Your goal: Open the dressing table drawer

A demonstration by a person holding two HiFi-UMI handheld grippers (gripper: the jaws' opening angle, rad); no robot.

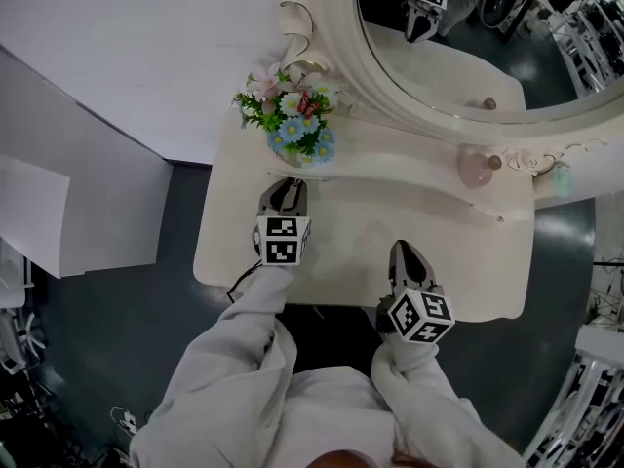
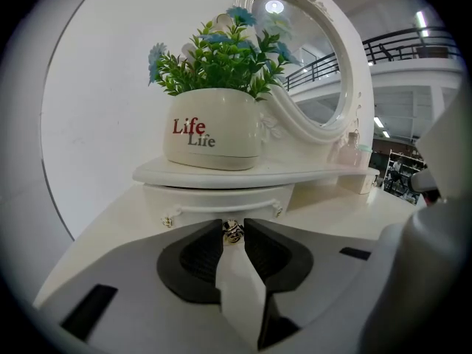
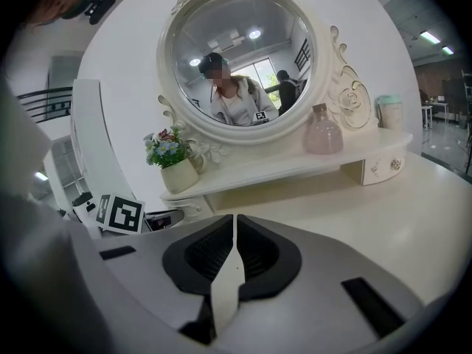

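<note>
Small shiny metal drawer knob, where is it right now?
In the left gripper view, the small shiny metal drawer knob sits centre, pinched by the left gripper, on the small white drawer below the white flowerpot.

Staged bedroom corner set up inside a large hall. Cream dressing-table worktop (image 1: 356, 247) with oval mirror (image 3: 236, 57), flower pot (image 2: 214, 135) and pink bottle (image 3: 323, 135), backed by plain white partition panels (image 1: 97, 57). Dark grey floor (image 1: 117, 349). Mezzanine railing (image 2: 413, 44) and ceiling strip lights (image 3: 430, 37) beyond; metal frames (image 1: 587, 398) at the edge.
</note>
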